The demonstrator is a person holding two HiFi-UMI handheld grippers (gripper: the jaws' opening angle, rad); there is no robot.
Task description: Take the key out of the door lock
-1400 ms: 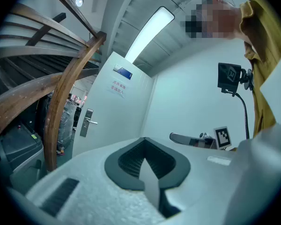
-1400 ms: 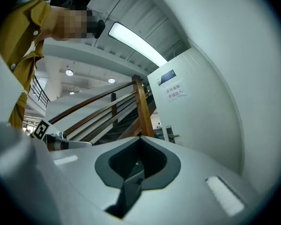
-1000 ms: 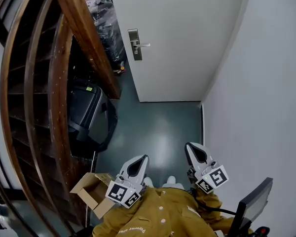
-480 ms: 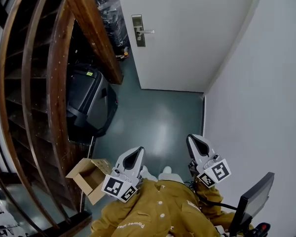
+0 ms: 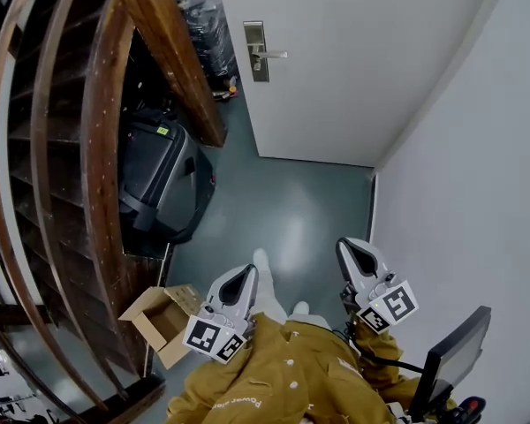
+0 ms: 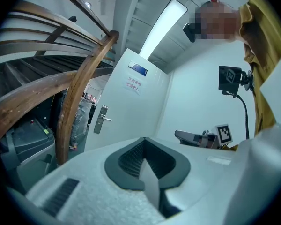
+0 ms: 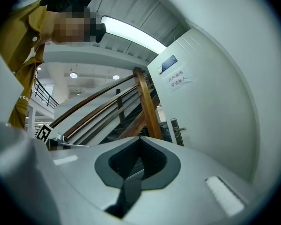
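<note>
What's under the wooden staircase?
A dark grey machine sits under the wooden staircase, plastic-wrapped goods behind it by the door. An open cardboard box lies nearer. The steps hide whatever is further left.

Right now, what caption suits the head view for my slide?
Person facing a white door, left tongs and right tongs shut and empty, lock plate far ahead, stair rail at left.

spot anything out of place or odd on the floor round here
Nothing looks spilled or broken. The one stray thing is an open cardboard box, flaps splayed, sitting askew on the floor at the foot of the wooden staircase, just beside the left gripper. It looks dropped there rather than stored.
</note>
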